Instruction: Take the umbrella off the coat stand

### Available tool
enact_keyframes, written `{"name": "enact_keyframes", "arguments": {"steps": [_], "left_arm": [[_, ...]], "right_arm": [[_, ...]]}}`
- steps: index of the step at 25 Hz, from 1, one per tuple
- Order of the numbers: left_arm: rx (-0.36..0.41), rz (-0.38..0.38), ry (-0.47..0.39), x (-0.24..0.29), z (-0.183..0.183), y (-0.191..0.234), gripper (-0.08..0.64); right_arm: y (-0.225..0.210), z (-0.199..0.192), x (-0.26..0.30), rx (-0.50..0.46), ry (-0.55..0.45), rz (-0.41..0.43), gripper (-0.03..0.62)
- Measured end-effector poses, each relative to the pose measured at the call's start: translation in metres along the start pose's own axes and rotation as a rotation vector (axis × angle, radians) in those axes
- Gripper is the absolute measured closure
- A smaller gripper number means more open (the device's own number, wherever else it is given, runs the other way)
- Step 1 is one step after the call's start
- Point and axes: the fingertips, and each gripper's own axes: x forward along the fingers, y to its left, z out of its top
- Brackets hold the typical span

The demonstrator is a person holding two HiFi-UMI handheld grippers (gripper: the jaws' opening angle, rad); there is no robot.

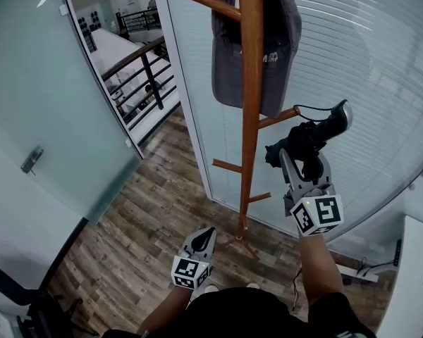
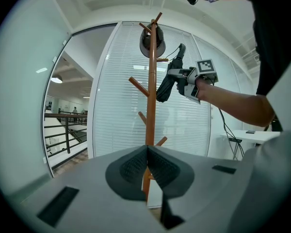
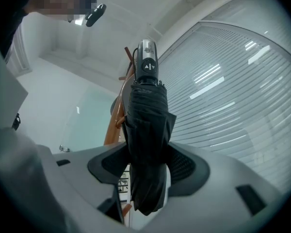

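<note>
White slatted blinds behind glass (image 1: 366, 62) fill the right half of the head view, with a brown wood-plank floor (image 1: 148, 217) across the lower left. A tall reddish-brown wooden coat stand (image 1: 250, 118) runs down the middle of the frame, its pegs slanting out to both sides. A grey fabric cap (image 1: 282, 41) hangs at the top centre, draped round the pole.

Just right of the pole, at mid-height, is the black folded umbrella (image 1: 307, 141). It lies tilted, its rounded black-and-silver handle toward the upper right and its bundled fabric toward the pole. A thin black cord runs from the handle toward the tip of a nearby peg; I cannot tell whether it is looped over that peg.

The right gripper (image 1: 299, 162) reaches up from the lower right and holds the umbrella by its fabric body. In the right gripper view the bundle (image 3: 145, 144) stands upright in the centre, pinched between both pads, the jaws held partly apart by its thickness, with the handle above them and the loose end below.

The left gripper (image 1: 206, 236) sits low at bottom centre, well apart from the umbrella. In the left gripper view its jaws (image 2: 148, 166) are closed together on nothing.
</note>
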Motion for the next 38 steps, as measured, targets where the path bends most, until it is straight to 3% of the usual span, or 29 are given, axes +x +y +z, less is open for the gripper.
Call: {"name": "enact_keyframes", "arguments": {"steps": [8,17,24,38], "left_arm": [[-0.002,0.002,-0.001,-0.003,-0.004,-0.001,0.549],[-0.006,-0.019,0.007,-0.003,-0.006,-0.009,0.549],[-0.006,-0.034,0.007,0.000,-0.007,-0.014,0.549],[-0.003,-0.034,0.011,-0.007,-0.006,-0.014,0.549]], "right_arm": [[-0.001,0.006,-0.011,-0.013,-0.007,-0.002,0.353],[0.024,-0.014,-0.039,-0.019,0.045,0.080,0.353],[0.042,-0.047,-0.067,0.024,0.119,0.114,0.353],[0.060,-0.110,-0.118,0.056,0.267,0.100,0.354]]}}
